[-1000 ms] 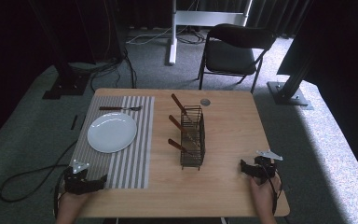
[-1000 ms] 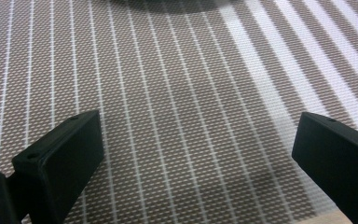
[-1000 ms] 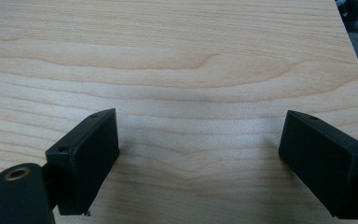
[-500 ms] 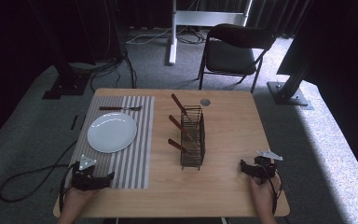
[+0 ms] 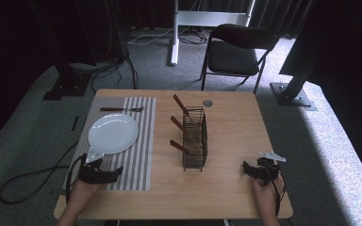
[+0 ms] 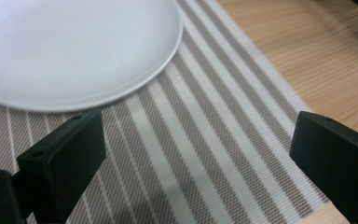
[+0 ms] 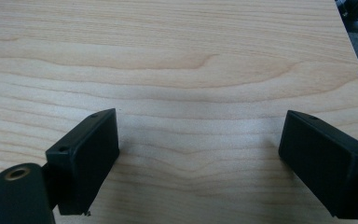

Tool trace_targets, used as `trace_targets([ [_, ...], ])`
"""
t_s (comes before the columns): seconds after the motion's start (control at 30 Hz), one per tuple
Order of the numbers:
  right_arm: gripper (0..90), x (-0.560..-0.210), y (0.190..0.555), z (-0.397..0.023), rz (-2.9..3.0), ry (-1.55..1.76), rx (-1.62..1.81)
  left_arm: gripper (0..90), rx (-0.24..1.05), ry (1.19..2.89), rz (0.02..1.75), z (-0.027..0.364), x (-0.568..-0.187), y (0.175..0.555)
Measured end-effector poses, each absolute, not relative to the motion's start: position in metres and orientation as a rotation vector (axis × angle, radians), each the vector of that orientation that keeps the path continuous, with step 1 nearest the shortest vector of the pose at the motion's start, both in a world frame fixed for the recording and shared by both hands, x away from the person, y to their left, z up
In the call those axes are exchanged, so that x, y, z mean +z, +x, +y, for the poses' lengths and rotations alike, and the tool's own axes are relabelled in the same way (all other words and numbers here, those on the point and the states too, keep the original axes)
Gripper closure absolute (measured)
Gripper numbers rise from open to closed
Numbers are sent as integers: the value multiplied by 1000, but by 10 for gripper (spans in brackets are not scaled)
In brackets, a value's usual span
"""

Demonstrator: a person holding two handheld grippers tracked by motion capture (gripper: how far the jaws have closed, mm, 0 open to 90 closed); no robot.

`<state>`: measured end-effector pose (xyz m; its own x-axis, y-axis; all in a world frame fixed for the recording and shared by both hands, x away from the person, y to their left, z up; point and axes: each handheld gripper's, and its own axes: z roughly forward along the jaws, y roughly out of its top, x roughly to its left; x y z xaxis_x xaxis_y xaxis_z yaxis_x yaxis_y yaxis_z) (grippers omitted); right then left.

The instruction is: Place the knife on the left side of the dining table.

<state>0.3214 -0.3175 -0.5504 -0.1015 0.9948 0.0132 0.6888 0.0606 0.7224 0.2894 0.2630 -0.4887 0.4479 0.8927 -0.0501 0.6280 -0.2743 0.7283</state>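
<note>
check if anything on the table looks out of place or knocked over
Nothing looks spilled or damaged. The wire basket stands upright with three wooden-handled utensils leaning out leftward, the white plate sits on the striped placemat, and a fork lies beyond the plate. Both grippers are open and hold nothing.

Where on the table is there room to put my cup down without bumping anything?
The widest bare wood lies between the wire basket and the table's right edge, beyond the right gripper. Another free strip runs along the near edge between both grippers. The left is crowded: the placemat holds the plate, the fork and the left gripper.
</note>
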Motion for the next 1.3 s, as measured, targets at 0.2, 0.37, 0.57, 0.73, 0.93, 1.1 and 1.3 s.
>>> trace_targets([
  [0.2, 114, -550, 321, -318, 1845, 1675, 802, 37, 496, 2018, 1223, 251, -480, 297],
  [0.37, 114, -550, 321, -318, 1846, 1673, 801, 37, 489, 2024, 1188, 243, -474, 304],
  [0.57, 114, -550, 321, -318, 1846, 1673, 801, 38, 483, 2026, 1137, 233, -465, 311],
  [0.73, 114, -550, 321, -318, 1846, 1673, 801, 38, 486, 2026, 1109, 225, -458, 317],
  [0.93, 114, -550, 321, -318, 1846, 1674, 801, 38, 471, 2022, 1070, 216, -450, 325],
  [1.1, 114, -550, 321, -318, 1846, 1674, 802, 38, 455, 2017, 1038, 207, -444, 332],
  [1.3, 114, -550, 321, -318, 1846, 1674, 801, 44, 454, 2015, 1003, 192, -437, 344],
])
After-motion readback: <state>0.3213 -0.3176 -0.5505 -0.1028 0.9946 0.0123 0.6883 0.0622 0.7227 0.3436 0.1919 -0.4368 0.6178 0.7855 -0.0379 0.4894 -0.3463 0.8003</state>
